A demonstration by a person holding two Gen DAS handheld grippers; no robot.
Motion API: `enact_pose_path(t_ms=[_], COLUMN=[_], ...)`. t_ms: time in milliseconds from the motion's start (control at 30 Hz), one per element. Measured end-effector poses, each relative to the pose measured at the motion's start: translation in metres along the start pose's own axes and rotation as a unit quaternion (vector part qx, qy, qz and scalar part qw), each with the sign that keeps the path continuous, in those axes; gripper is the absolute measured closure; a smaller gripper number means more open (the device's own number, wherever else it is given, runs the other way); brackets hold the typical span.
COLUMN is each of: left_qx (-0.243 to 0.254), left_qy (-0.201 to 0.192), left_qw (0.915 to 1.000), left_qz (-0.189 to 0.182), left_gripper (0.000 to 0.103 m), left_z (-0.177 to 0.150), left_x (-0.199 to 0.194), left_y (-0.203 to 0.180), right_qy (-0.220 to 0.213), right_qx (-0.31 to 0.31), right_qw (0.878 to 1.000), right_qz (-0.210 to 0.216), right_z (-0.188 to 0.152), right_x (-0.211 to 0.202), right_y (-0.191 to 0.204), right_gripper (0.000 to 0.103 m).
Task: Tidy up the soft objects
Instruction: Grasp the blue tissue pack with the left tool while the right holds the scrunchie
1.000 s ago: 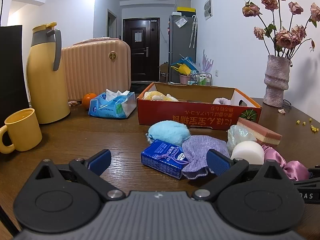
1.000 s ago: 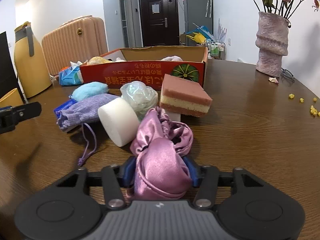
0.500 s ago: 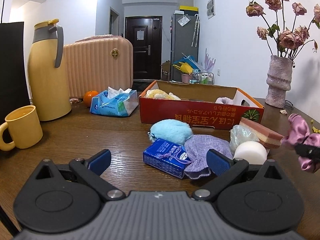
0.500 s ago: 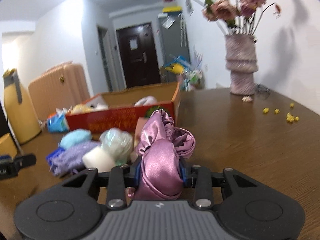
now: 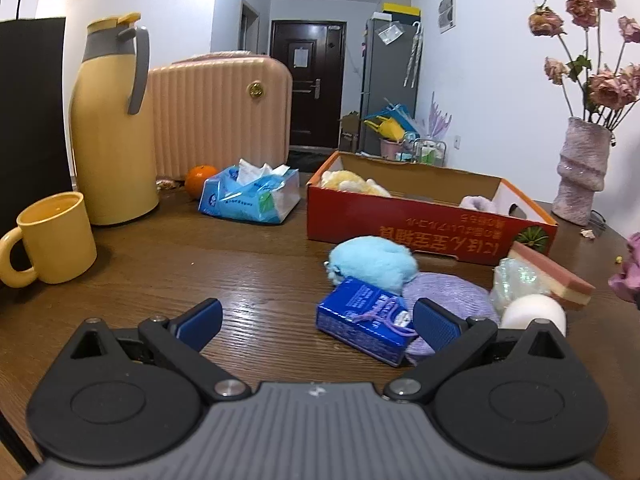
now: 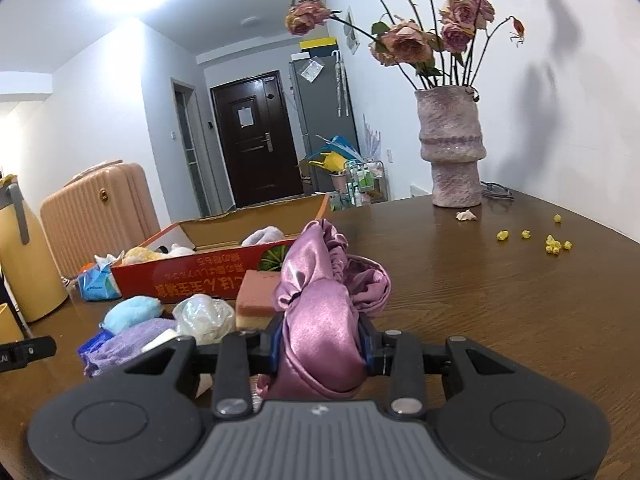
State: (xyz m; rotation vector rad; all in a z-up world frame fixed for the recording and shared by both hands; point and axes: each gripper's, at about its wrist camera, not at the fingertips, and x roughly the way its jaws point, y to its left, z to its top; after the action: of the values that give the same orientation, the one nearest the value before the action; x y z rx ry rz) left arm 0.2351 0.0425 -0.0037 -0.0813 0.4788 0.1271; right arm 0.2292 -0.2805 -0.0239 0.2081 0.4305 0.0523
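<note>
The right gripper [image 6: 320, 344] is clamped on a pink satin scrunchie [image 6: 324, 312], lifted above the desk [image 6: 500, 312]. The left gripper [image 5: 318, 320] hangs with fingers spread wide and nothing between them, low over the desk. Just beyond it lie a blue packet [image 5: 364, 326], purple pouch [image 5: 448, 300], white sponge [image 5: 534, 312] and blue puff [image 5: 372, 262]. Farther off, the red box [image 5: 420, 228] holds a yellow plush [image 5: 352, 182] and a pale soft item [image 5: 476, 203].

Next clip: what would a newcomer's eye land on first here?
The shiny purple satin scrunchie pinched in the right gripper, lifted above the table. Behind it sits the red cardboard box with plush items inside, and a cluster of soft things lies before the open left gripper.
</note>
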Motion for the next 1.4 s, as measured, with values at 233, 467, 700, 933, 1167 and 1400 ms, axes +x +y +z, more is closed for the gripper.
enact_pose_path(t_ms=[233,467,700,933,1167,1400], left_qx=[0.010,0.039,0.043,0.076,0.124,0.125], left_qy=[0.025,0.051,0.055,0.064,0.095,0.082], left_qw=[0.9996,0.9975,0.9976,0.9949,0.9862,0.9874], left_qz=[0.010,0.030,0.007,-0.021,-0.055,-0.053], left_gripper=[0.000,0.000,0.000,0.000,0.000,0.000], left_z=[0.004,0.003,0.001,-0.007,-0.018,-0.011], left_x=[0.024,0.050,0.047,0.044,0.055,0.068], left_y=[0.000,-0.003,0.002,0.007,-0.015,-0.022], right_qy=[-0.002,0.001,0.004,0.006,0.007,0.009], right_qx=[0.007,0.008,0.010,0.011,0.012,0.010], right_qw=[1.000,1.000,1.000,1.000,1.000,1.000], right_qz=[0.002,0.006,0.008,0.011,0.014,0.013], right_z=[0.000,0.000,0.000,-0.001,0.000,-0.001], right_x=[-0.001,0.000,0.001,0.001,0.001,0.002], right_y=[-0.003,-0.003,-0.003,-0.003,-0.003,-0.003], right_gripper=[0.068,0.068,0.068,0.068,0.068,0.068])
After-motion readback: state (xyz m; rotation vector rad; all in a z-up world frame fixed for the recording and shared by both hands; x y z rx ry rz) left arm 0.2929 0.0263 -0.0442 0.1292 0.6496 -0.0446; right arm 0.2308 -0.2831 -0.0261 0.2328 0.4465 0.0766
